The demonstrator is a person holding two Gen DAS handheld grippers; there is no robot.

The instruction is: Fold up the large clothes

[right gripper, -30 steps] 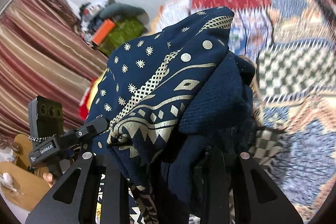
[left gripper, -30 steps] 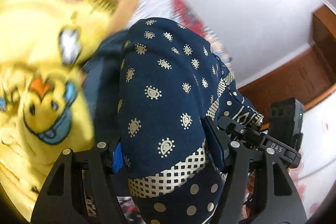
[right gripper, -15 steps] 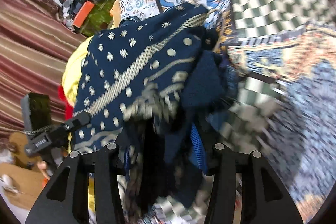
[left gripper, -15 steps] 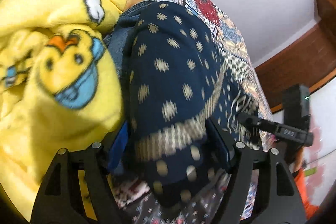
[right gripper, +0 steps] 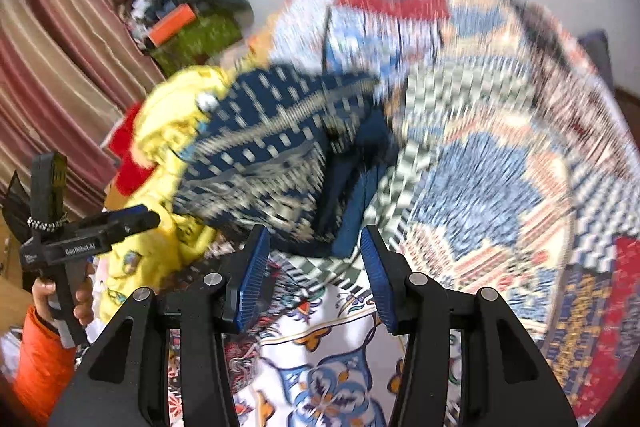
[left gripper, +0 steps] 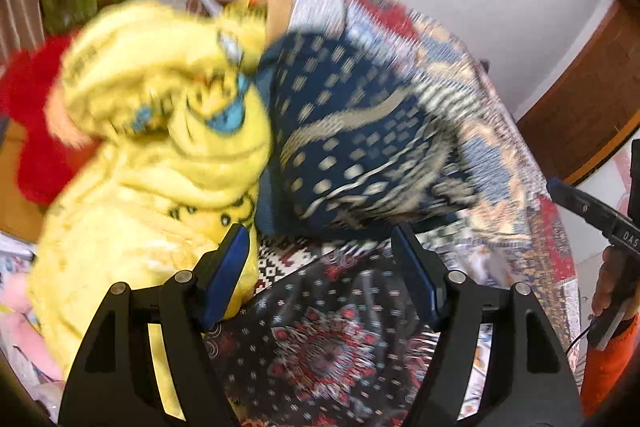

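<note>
The navy garment with gold print (left gripper: 352,147) lies bunched on the patchwork bedspread (left gripper: 508,155), pressed against a yellow duck-print blanket (left gripper: 160,155). My left gripper (left gripper: 320,233) stands open just short of the garment's near edge, nothing between its blue pads. In the right wrist view the same garment (right gripper: 272,147) lies ahead of my right gripper (right gripper: 315,231), which is open and holds nothing. Both views are blurred by motion.
A red cloth (left gripper: 28,107) lies beyond the yellow blanket. A green box with an orange item (right gripper: 196,35) stands by the striped curtain (right gripper: 48,67). Wooden furniture (left gripper: 580,99) is at the right. A hand in an orange sleeve (right gripper: 40,359) holds the left gripper.
Both grippers let go of the navy garment and drew back from it. The garment now rests on the bed instead of hanging between the fingers.
</note>
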